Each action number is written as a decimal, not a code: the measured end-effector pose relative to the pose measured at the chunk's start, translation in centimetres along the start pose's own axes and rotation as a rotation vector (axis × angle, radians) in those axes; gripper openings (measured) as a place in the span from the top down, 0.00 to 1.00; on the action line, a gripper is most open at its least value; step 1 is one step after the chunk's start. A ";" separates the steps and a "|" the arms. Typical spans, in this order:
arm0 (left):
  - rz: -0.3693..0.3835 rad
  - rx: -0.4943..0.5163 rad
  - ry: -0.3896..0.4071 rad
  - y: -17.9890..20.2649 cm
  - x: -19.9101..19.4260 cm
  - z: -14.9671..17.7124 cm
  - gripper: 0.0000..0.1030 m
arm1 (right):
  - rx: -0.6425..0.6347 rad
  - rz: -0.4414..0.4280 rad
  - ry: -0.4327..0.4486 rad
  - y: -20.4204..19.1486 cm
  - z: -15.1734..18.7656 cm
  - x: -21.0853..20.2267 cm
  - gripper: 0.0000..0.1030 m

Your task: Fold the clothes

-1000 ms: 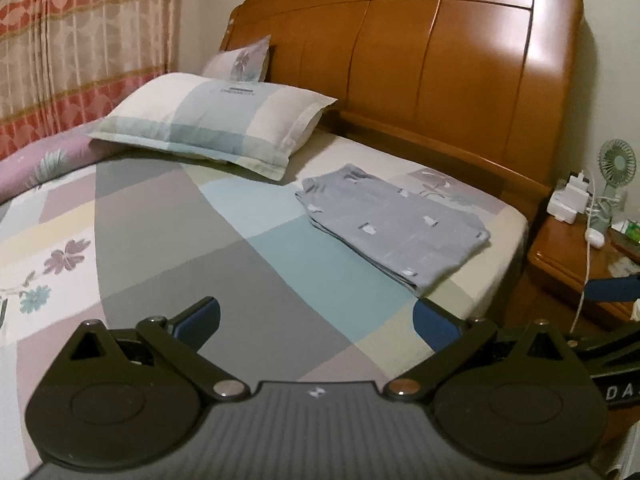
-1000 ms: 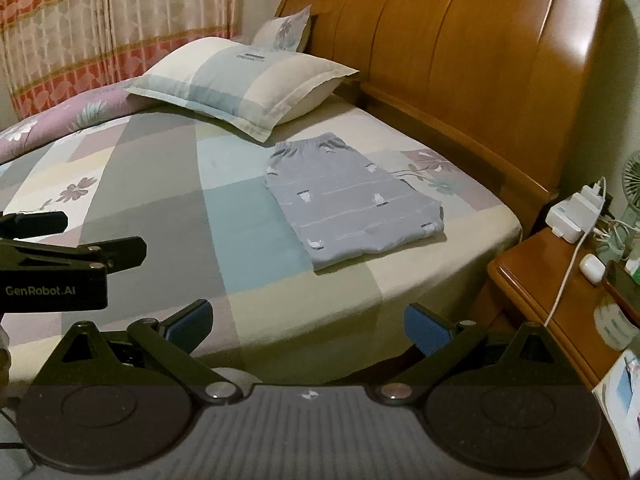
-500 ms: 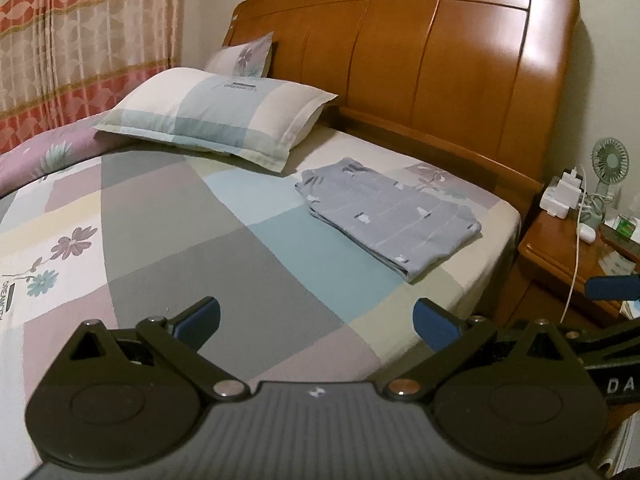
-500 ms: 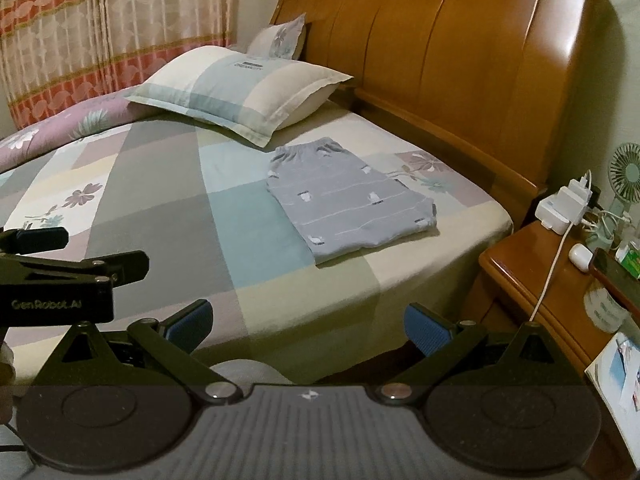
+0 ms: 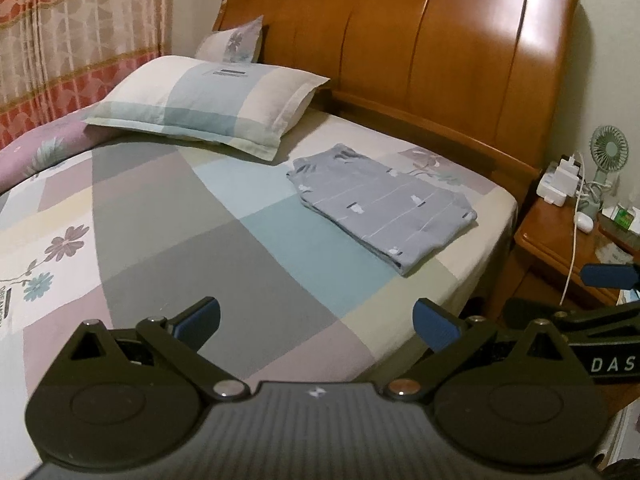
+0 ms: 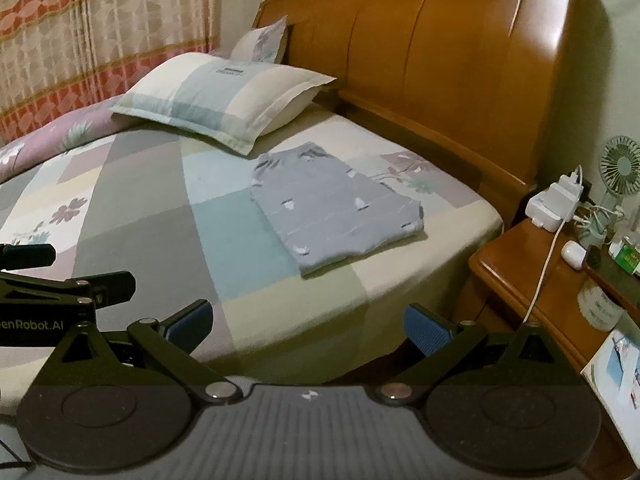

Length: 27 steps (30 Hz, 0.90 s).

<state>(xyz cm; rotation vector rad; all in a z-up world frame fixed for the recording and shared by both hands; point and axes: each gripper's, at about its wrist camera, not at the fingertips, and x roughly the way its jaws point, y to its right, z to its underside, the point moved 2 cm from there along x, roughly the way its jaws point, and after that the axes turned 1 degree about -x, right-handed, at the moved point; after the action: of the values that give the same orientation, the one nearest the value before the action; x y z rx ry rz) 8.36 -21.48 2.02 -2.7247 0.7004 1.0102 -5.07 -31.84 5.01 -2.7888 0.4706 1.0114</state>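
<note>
A grey-blue patterned garment (image 5: 380, 208) lies folded into a flat rectangle on the bed near the headboard corner; it also shows in the right wrist view (image 6: 336, 210). My left gripper (image 5: 316, 320) is open and empty, held well back from the garment above the bed's near part. My right gripper (image 6: 306, 322) is open and empty, back over the bed's edge. The left gripper's body shows at the left of the right wrist view (image 6: 60, 292).
A checked pillow (image 5: 208, 104) and a smaller pillow (image 5: 234, 42) lie by the wooden headboard (image 5: 420, 52). A wooden nightstand (image 6: 532, 280) at the right holds a charger, cable, earbud case and small fan (image 6: 622, 170). Curtains (image 5: 80, 32) hang at the left.
Both grippers have drawn back from the folded garment, which now looks smaller and farther away. The garment has not moved. Both jaws stay open.
</note>
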 end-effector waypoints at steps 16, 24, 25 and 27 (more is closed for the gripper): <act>0.011 0.025 -0.029 1.3 2.4 -2.0 0.01 | 0.031 0.030 -0.007 1.9 -1.9 2.1 0.00; 0.010 0.026 -0.033 1.5 2.9 -2.3 0.01 | 0.035 0.034 -0.008 1.9 -2.0 2.3 0.00; 0.009 0.026 -0.033 1.5 2.9 -2.3 0.01 | 0.035 0.034 -0.007 2.0 -2.0 2.4 0.00; 0.006 0.027 -0.035 1.5 3.0 -2.3 0.01 | 0.033 0.036 -0.009 2.0 -2.1 2.5 0.00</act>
<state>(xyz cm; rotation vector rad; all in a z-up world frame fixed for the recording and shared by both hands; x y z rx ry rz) 10.95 -24.65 1.85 -2.6767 0.7121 1.0397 -2.68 -34.77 4.95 -2.7556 0.5325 1.0139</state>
